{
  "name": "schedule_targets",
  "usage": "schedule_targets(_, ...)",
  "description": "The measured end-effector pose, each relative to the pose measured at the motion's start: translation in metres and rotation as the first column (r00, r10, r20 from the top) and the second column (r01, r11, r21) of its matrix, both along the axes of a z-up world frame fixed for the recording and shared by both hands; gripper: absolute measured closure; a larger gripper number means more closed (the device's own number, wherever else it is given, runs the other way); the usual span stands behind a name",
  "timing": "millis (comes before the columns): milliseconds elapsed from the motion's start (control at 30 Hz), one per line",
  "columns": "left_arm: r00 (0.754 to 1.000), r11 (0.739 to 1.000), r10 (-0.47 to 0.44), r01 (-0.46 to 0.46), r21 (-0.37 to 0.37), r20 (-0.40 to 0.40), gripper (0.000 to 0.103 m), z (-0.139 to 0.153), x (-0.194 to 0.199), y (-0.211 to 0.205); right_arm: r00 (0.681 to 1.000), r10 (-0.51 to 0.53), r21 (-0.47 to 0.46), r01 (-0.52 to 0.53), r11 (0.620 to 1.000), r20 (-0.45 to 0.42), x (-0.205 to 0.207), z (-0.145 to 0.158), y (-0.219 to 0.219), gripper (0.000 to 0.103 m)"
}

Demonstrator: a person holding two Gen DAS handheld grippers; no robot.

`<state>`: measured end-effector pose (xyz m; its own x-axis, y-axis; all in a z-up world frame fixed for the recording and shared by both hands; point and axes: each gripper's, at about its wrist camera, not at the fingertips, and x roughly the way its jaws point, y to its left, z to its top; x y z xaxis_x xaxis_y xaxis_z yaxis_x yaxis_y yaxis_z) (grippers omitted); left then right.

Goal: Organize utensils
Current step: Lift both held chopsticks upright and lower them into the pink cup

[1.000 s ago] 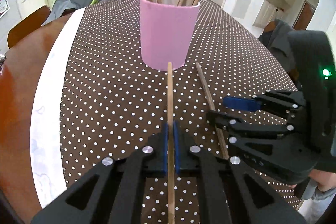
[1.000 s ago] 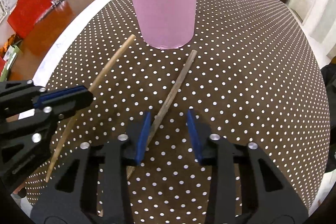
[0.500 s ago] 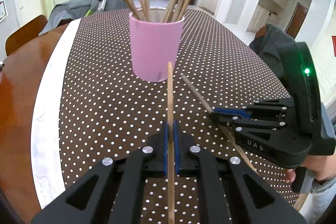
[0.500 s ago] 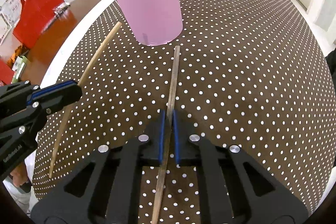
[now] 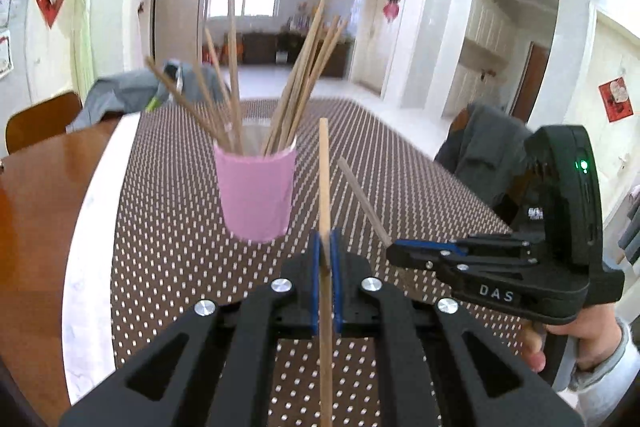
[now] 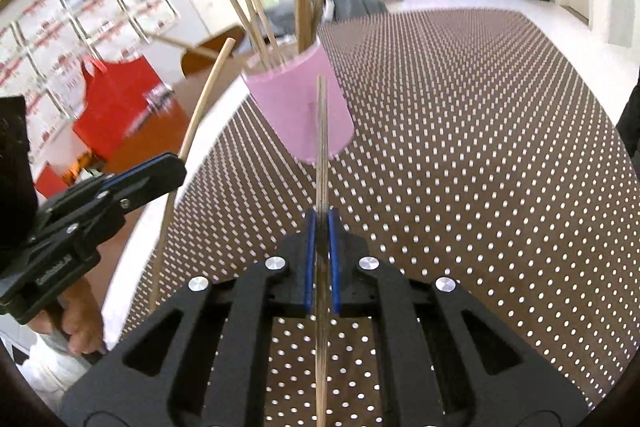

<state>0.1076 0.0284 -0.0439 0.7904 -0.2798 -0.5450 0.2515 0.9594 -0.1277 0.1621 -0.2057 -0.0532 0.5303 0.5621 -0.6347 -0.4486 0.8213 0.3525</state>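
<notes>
Two grippers clamped on chopsticks, left gripper (image 5: 325, 259) pinching a pale chopstick (image 5: 324, 187), right gripper (image 6: 321, 243) a darker chopstick (image 6: 321, 147), both near the pink cup (image 5: 256, 195), wide dotted tablecloth (image 6: 480, 147) clear beyond, "DAS" on right gripper.

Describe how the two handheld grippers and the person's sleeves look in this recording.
Both grippers are matte black, with cut-out triangular finger frames, silver screw heads and blue pads. The right gripper has a bulky black housing with a lit green light and white "DAS" lettering on its side. The left gripper also carries white lettering, too blurred to read. A light grey sleeve cuff shows at the right hand.
</notes>
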Motion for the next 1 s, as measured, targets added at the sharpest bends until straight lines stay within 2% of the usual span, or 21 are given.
schedule_targets(233,0.987,1.0,0.004,-0.006,0.011,0.162,0.097,0.021,-0.017,-0.014,0.984,-0.013,0.055,0.003,0.998,0.177,-0.025,0.037,-0.005,0.096)
schedule_targets(467,0.946,1.0,0.016,-0.018,0.003,0.323,0.097,0.04,-0.031,-0.022,0.948,-0.037,0.089,0.009,0.996,0.315,-0.05,0.062,0.005,0.096)
schedule_targets(633,0.921,0.999,0.04,-0.045,0.004,0.389,0.097,0.048,-0.033,-0.023,0.93,-0.045,0.109,0.005,0.994,0.364,-0.054,0.07,0.01,0.096)
schedule_targets(767,0.87,0.997,0.071,-0.079,-0.003,0.487,0.097,0.054,-0.035,-0.021,0.919,-0.053,0.126,0.004,0.992,0.39,-0.053,0.078,0.013,0.096)
schedule_targets(1000,0.787,0.992,0.13,-0.101,-0.082,0.604,0.097,0.067,-0.028,-0.009,0.905,-0.062,0.151,-0.002,0.989,0.422,-0.044,0.089,0.021,0.096)
